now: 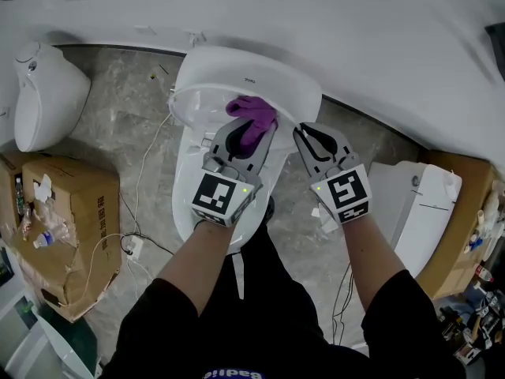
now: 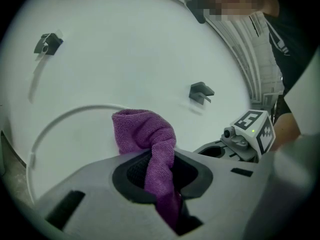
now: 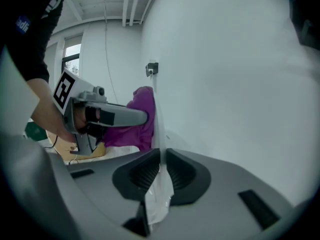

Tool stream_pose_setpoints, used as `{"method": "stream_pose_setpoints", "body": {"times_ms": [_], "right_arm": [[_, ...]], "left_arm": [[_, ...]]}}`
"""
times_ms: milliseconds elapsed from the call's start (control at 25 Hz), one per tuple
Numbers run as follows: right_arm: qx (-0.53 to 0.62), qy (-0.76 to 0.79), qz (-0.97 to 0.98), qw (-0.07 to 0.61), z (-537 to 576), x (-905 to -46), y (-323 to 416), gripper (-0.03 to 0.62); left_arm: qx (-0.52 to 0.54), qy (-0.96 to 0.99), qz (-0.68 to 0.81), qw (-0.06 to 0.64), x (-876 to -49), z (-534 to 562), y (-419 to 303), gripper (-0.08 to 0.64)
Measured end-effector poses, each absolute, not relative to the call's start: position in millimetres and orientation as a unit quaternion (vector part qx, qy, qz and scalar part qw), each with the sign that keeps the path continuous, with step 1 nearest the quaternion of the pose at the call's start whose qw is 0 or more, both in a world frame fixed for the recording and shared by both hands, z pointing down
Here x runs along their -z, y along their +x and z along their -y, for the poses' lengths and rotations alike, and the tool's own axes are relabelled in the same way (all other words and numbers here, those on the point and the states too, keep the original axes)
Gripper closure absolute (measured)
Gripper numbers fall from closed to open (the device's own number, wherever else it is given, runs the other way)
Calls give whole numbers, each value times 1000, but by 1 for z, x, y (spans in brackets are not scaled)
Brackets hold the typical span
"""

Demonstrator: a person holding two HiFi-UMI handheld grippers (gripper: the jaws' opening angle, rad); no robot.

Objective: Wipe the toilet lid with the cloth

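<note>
Between the left tongs (image 2: 161, 170) sits the purple cloth (image 2: 145, 129), clamped tight, with its bunched end pressed on the inner face of the raised lid (image 2: 125, 49). Right tongs (image 3: 160, 160) are pinched on the lid's thin edge, just beside the cloth. Toilet (image 1: 186, 200) stands on a grey floor (image 1: 118, 133), with a cardboard box (image 1: 79, 204) off to the left and a cable (image 1: 145, 172) trailing between them.

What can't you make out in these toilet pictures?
Head view: the left gripper covers where the cloth meets the toilet lid.
Head view: the small print above is too small to read.
Left gripper view: the cloth's lower end vanishes between the jaws.
Right gripper view: the lid, pinched by the right gripper, runs off frame.
</note>
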State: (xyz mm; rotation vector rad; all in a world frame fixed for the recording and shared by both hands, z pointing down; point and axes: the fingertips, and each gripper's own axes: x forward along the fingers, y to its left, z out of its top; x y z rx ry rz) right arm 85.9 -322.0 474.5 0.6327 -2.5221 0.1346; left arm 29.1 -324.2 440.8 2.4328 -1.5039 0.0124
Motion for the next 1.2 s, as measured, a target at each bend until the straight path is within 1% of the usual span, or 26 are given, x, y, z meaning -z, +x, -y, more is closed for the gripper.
{"method": "stream_pose_setpoints", "body": {"times_ms": [320,480,640,960,1080,1200], "right_arm": [[-44,204,941,268,323,-475,88,534],[-46,217,939,264,324,-476,88,535],[-49,234,932,271,323,-476,91,537],[-60,285,911,292,327,-476,93,535],[-71,309,901,295,325,-475,91,535],[-81,319,895,302,325,-476,91,535]], "left_arm": [[1,861,483,160,-461,320,76,491],[-6,874,463,150,-466,319,72,491],[-21,869,472,149,-473,318,32,491],[-32,835,528,152,-482,318,-95,491],[-42,837,527,142,-482,313,-120,491],[-39,839,526,136,-485,311,-123,491]]}}
